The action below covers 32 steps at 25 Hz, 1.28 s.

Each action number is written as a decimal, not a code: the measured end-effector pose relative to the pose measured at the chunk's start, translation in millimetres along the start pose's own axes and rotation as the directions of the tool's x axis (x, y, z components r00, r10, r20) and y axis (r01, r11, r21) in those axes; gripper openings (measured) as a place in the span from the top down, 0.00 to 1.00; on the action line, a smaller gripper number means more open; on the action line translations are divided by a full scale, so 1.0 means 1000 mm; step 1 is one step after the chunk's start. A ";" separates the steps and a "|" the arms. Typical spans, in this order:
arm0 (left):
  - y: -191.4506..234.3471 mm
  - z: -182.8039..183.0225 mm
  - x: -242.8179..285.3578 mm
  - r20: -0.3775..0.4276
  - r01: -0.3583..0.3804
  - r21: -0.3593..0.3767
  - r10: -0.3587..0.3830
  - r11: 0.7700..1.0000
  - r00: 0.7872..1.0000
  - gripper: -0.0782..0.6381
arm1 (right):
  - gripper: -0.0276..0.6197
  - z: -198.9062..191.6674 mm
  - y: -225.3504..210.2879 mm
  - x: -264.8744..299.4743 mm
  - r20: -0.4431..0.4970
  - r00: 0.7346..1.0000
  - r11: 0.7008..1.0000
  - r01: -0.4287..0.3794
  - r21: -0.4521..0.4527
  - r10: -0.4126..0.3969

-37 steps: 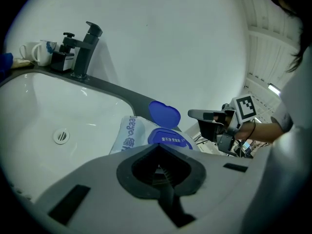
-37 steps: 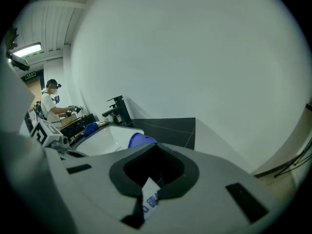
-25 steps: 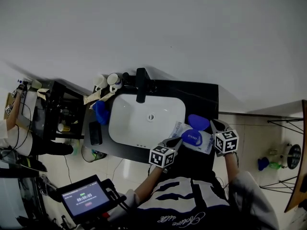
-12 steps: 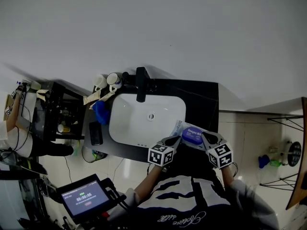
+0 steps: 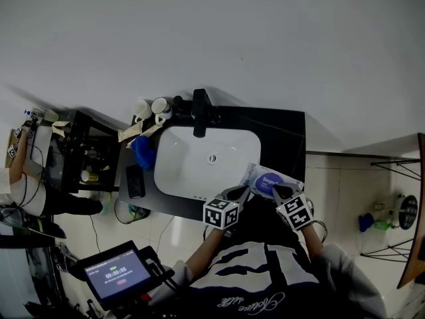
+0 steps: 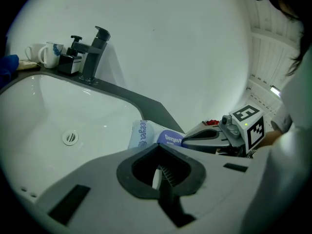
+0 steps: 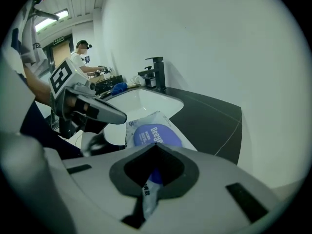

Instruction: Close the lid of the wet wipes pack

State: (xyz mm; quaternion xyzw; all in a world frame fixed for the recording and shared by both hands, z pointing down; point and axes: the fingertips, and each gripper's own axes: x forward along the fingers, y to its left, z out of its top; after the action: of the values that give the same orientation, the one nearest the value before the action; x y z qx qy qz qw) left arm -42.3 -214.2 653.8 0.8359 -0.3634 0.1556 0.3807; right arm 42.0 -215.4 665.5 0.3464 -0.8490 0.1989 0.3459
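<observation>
Pinching from both sides: the left tongs [image 6: 157, 175] are closed on a thin white sliver that looks like the pack's [image 7: 134, 129] near edge. The right tongs [image 7: 148, 186] are clamped on the printed film at the opposite side. The pack lies on the dark worktop [image 5: 282, 145] at the right rim of the sink [image 5: 182, 161], its left end reaching onto that rim, near the worktop's front edge.

The blue oval lid [image 7: 156, 136] lies flat on top of the pack, print facing up, no flap standing. So I'd call the close all but done. Whether the lid has actually snapped down, nobody can tell from here.

Now the dangers. Neither pair of tongs is on the lid itself, so if it isn't latched, nothing is pressing it and it could spring open once the film is let go. Both grips are on soft film. A tug from either side could crumple it or buckle the pack under the lid and pop the catch. And watch that sink: drag the pack left and it tips over the rim into the basin. Pull it toward the person and it goes off the worktop's front edge.
</observation>
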 end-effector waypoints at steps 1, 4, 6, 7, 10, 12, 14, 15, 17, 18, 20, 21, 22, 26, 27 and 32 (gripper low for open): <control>-0.002 0.001 -0.003 0.002 0.003 0.001 -0.003 1.000 1.000 0.89 | 0.96 0.001 0.001 -0.001 -0.007 1.000 1.000 -0.004 0.012 0.004; 0.002 0.002 -0.006 0.014 0.008 0.003 -0.008 1.000 1.000 0.89 | 0.96 0.003 0.000 0.002 -0.030 0.999 0.998 -0.014 0.062 0.016; 0.001 0.005 -0.010 0.029 0.016 0.005 -0.016 1.000 0.999 0.89 | 0.96 0.003 -0.002 0.002 -0.014 1.000 0.996 0.008 0.086 -0.007; -0.002 0.008 -0.013 0.040 0.023 0.006 -0.023 1.000 0.999 0.89 | 0.96 0.003 -0.003 0.000 0.000 1.000 0.996 0.030 0.089 -0.031; -0.014 0.019 -0.029 0.087 0.048 0.009 -0.048 0.999 0.995 0.89 | 0.96 0.009 0.004 -0.012 0.061 0.996 0.992 0.064 0.112 -0.071; -0.020 0.025 -0.040 0.121 0.061 0.012 -0.062 0.998 0.991 0.89 | 0.96 0.014 0.012 -0.020 0.115 0.990 0.986 0.058 0.154 -0.076; -0.022 0.028 -0.048 0.150 0.075 0.011 -0.076 0.997 0.986 0.89 | 0.96 0.018 0.016 -0.024 0.162 0.982 0.978 0.061 0.201 -0.095; -0.022 0.028 -0.051 0.163 0.082 0.011 -0.083 0.997 0.983 0.89 | 0.96 0.019 0.018 -0.025 0.183 0.977 0.973 0.064 0.222 -0.106; -0.023 0.025 -0.059 0.184 0.097 0.010 -0.097 0.995 0.978 0.89 | 0.96 0.021 0.026 -0.029 0.223 0.966 0.963 0.067 0.260 -0.128; -0.026 0.021 -0.064 0.191 0.104 0.009 -0.103 0.995 0.976 0.89 | 0.96 0.021 0.031 -0.033 0.241 0.961 0.958 0.067 0.279 -0.137; -0.033 0.012 -0.075 0.193 0.117 0.008 -0.117 0.993 0.974 0.89 | 0.96 0.020 0.043 -0.043 0.269 0.950 0.946 0.065 0.318 -0.156; -0.037 0.007 -0.079 0.189 0.124 0.007 -0.123 0.992 0.974 0.89 | 0.96 0.019 0.049 -0.048 0.281 0.945 0.939 0.063 0.339 -0.165; -0.039 0.002 -0.081 0.182 0.132 0.005 -0.130 0.991 0.975 0.89 | 0.96 0.018 0.055 -0.052 0.291 0.941 0.932 0.060 0.358 -0.172; -0.074 -0.026 -0.100 0.157 0.177 0.007 -0.176 0.984 0.972 0.89 | 0.96 0.005 0.088 -0.091 0.331 0.922 0.910 0.050 0.412 -0.201; -0.087 -0.032 -0.106 0.156 0.189 0.012 -0.189 0.982 0.970 0.89 | 0.96 0.001 0.098 -0.104 0.341 0.917 0.907 0.050 0.419 -0.208; -0.123 -0.054 -0.117 0.142 0.214 0.053 -0.219 0.975 0.965 0.89 | 0.96 -0.017 0.118 -0.128 0.369 0.906 0.904 0.032 0.427 -0.207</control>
State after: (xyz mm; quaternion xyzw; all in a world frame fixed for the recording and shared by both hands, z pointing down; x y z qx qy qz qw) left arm -32.5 -61.8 562.1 0.8867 -0.2941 0.0579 0.3519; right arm 31.1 -67.8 572.3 0.4974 -0.8175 0.2749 0.0935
